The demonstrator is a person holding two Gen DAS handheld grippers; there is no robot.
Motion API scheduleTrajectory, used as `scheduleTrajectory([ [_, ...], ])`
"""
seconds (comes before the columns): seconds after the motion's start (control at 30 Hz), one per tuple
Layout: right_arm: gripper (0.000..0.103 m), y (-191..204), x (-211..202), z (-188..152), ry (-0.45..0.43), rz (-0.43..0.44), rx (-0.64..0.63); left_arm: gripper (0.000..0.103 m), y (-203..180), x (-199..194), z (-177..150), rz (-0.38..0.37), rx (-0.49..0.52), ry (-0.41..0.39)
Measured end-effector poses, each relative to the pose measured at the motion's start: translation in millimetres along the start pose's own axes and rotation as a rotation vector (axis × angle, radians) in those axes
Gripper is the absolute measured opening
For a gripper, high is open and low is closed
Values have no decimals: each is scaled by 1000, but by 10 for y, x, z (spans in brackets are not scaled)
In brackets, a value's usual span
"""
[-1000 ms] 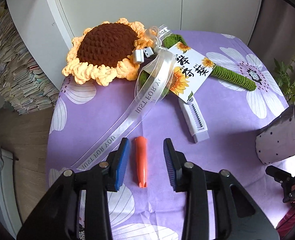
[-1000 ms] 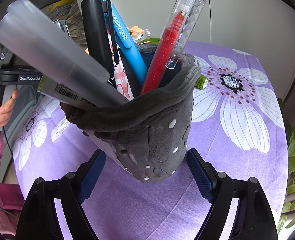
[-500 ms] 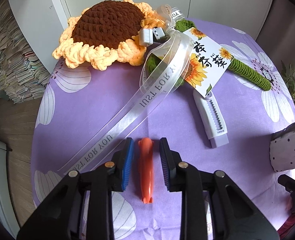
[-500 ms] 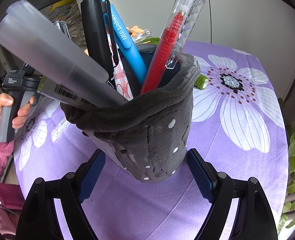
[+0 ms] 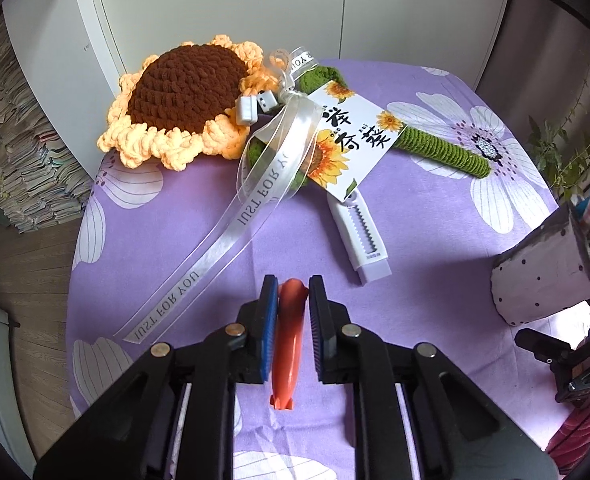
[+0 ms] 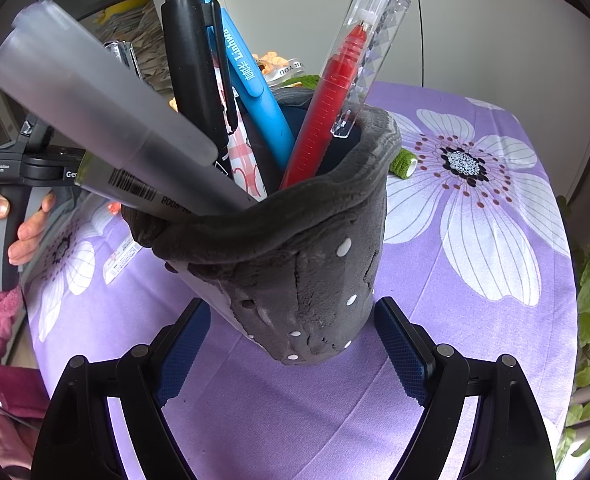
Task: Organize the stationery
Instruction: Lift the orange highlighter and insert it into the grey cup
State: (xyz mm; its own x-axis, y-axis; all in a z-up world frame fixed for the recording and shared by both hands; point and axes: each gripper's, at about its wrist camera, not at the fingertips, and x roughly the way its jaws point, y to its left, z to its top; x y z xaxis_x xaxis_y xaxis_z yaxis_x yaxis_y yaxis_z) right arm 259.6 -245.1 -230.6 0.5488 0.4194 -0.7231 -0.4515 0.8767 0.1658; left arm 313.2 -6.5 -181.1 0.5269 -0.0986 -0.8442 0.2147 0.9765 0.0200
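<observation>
Orange plastic piece (image 5: 289, 344), short and tapered like a pen cap or small marker, lies lengthwise between the blue pads (image 5: 269, 320) of the left gripper (image 5: 291, 316), at 6 o'clock in the left wrist view. Jaws have just been closing; the pads now look pressed on its sides, so I read it as clamped. Whether it has left the purple floral cloth (image 5: 175, 216) I cannot tell.

Handling judgement: light, stiff, smooth-walled, so it may twist or squirt out of a pinch near the tapered end. Best hold is mid-body, where the sides run parallel.

White ribbed utility knife (image 5: 361, 240) lies at 1 o'clock from the gripper, apart from it. Its far end is tucked under the card of the crochet sunflower (image 5: 187, 96).

Right gripper (image 6: 295, 340) straddles the base of the grey plush pen holder (image 6: 295, 264). Its pads stand just off the fabric on both sides, not visibly pressing: apart, steadying at most. Holder is soft-walled and leans toward 11 o'clock, loaded with pens; top-heavy, likely to tip if nudged. A drop-in should go into the free gap by the red pen (image 6: 327, 112).
</observation>
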Motion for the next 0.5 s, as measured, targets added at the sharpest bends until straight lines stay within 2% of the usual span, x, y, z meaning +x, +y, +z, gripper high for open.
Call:
scheduleTrajectory([
  [0.2,85,-12,-2,0,0,0,0,13,-241,-443,40,-45,59,-111],
  [0.5,85,-7,-4,-1,0,0,0,13,-728,-1131,185,-223,150,-256],
])
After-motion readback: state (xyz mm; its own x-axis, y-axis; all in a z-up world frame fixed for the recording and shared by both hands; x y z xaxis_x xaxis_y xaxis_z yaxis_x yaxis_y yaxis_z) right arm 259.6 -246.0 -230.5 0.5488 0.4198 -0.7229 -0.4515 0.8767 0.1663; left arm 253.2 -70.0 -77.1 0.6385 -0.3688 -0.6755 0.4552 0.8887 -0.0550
